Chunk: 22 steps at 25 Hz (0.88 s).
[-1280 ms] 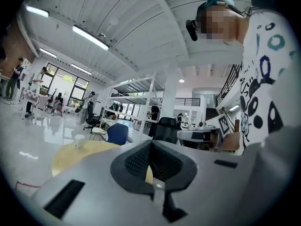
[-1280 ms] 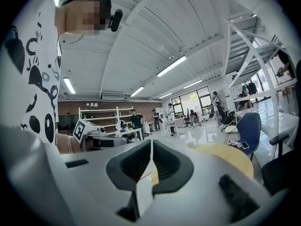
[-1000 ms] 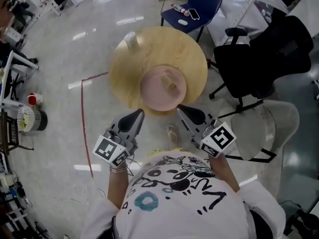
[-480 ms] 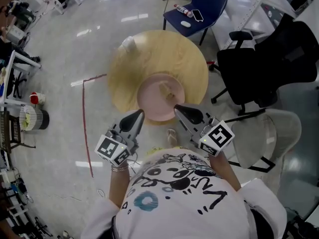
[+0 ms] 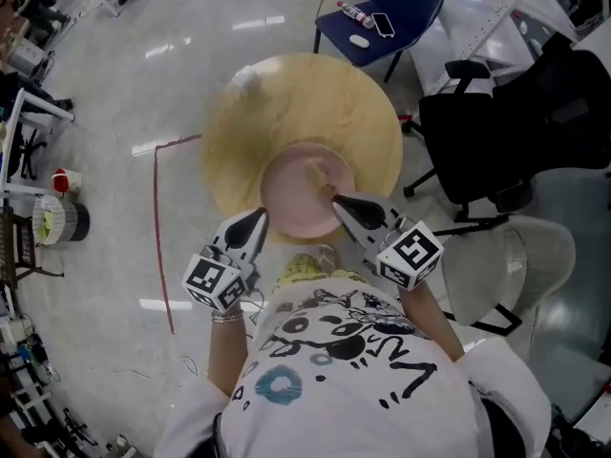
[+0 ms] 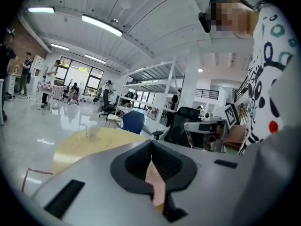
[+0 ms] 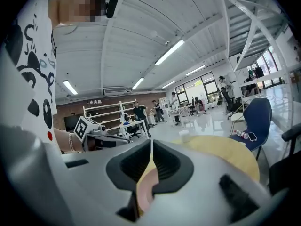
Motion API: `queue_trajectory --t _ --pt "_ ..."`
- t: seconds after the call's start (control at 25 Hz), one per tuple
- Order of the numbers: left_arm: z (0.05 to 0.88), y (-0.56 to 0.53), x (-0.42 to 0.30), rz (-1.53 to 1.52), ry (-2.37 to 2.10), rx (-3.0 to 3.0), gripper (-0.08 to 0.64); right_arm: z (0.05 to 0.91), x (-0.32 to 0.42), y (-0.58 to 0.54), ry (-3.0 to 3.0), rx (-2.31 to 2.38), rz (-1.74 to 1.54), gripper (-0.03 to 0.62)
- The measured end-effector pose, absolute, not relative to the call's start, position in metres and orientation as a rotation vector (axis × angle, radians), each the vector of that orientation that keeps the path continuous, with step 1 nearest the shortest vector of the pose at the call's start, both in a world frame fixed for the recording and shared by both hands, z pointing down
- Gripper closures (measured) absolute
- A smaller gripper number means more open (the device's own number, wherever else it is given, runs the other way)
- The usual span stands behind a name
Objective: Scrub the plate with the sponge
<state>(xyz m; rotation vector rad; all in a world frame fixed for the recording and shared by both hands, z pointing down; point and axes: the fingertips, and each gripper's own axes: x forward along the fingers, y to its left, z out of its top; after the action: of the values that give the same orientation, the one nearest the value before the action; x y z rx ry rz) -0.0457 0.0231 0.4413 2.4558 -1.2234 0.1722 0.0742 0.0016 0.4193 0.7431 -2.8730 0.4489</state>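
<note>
My left gripper (image 5: 256, 221) and right gripper (image 5: 342, 203) are both closed and empty at the near rim of the pink plate (image 5: 286, 203), so reaching the sponge (image 5: 320, 172) on it without opening could push the plate off the round table (image 5: 286, 103).

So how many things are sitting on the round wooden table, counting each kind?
Round pink plate: 1
Small tan sponge lying on the plate: 1
White cup at the table's far edge: 1
Total: 3
</note>
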Motion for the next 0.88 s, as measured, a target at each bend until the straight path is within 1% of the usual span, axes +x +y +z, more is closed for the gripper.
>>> queue_trajectory --t 0.32,0.68,0.88 --pt "0.475 0.003 -0.072 0.258 -1.160 2.423 0.545 0.444 0.055 -0.018 -2.776 0.801 0.560 0.563" --pt "0.535 -0.022 -0.100 0.365 -1.095 2.291 0.545 0.486 0.035 -0.048 -2.626 0.881 0.679 0.563" --pt "0.571 -0.031 -0.110 0.462 -1.091 2.184 0.543 0.527 0.038 -0.059 -2.458 0.921 0.649 0.561"
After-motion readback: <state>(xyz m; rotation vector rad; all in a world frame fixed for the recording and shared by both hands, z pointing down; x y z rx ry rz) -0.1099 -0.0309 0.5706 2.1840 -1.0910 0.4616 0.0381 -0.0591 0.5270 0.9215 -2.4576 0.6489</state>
